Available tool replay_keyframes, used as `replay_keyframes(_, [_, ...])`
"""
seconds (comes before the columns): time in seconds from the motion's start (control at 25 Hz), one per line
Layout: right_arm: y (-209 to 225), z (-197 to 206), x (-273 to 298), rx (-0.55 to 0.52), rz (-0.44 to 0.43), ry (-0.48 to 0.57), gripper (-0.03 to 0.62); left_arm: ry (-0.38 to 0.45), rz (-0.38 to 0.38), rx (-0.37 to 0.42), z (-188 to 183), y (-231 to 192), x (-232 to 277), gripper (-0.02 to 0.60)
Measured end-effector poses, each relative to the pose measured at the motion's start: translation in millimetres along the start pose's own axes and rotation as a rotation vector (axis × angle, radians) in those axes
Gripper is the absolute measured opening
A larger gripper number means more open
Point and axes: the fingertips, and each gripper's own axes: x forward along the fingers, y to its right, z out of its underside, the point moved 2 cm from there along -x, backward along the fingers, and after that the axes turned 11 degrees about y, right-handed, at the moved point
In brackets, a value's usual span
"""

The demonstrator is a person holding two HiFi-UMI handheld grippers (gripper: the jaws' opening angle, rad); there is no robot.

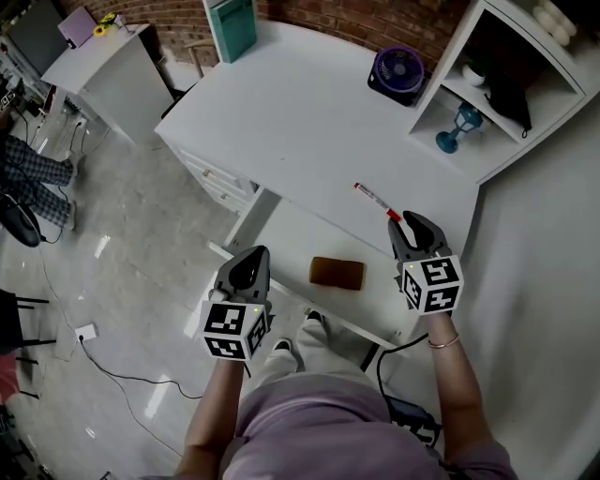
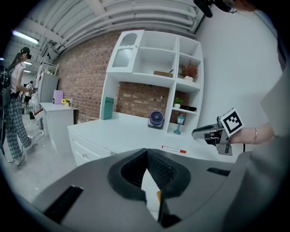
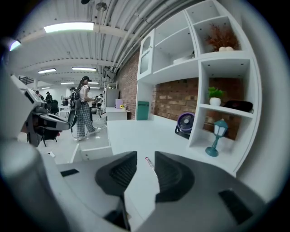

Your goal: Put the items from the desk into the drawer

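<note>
Pointing toward the desk (image 1: 300,122), the right gripper (image 1: 415,225) sits at the front edge near the right end, beside the white shelf unit (image 1: 511,150). Its jaws are spread, with a clear gap between the pads. The marker pen (image 1: 375,200) lies flat on the desk close to that front edge. Its red end is turned toward the right gripper and sits just beside the jaw tips. In the right gripper view the pen (image 3: 148,162) shows in line with the gap, just ahead of the right gripper (image 3: 145,156), and neither pad is pressed on it.

The left gripper (image 1: 248,261) is over the left front part of the open drawer (image 1: 295,230), well apart from the pen. In its own view the left gripper (image 2: 146,152) has its jaw tips pressed together with nothing held. A brown flat item (image 1: 337,272) lies in the drawer near its front edge, between the two grippers.

A purple fan (image 1: 397,71) stands at the back right of the desk, and a teal box (image 1: 231,26) is at the back edge.
</note>
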Motion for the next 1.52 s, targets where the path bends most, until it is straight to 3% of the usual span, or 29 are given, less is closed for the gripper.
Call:
replay_keyframes(0.48, [11.4,36.9,52.4,-0.052,-0.078,-0.119,0.137,-0.024,-0.103,-0.013,8.6,-15.5,-1.4,0.000])
replay_keyframes(0.84, [22.2,76.3,85.1,-0.147,-0.098,-0.231,0.144,-0.044,-0.130,-0.012,12.8,-18.1,3.8,0.000])
replay_keyframes(1.04, [26.8,95.7,95.4,-0.148,-0.095,-0.287,0.146,-0.054,-0.139,-0.015,14.6,-19.0,7.0,0.000])
replay_keyframes(1.52, [26.6,111.4,103.3,-0.192,-0.116,-0.332,0.139,-0.066,-0.158,-0.017,18.4,-24.8,6.4,0.000])
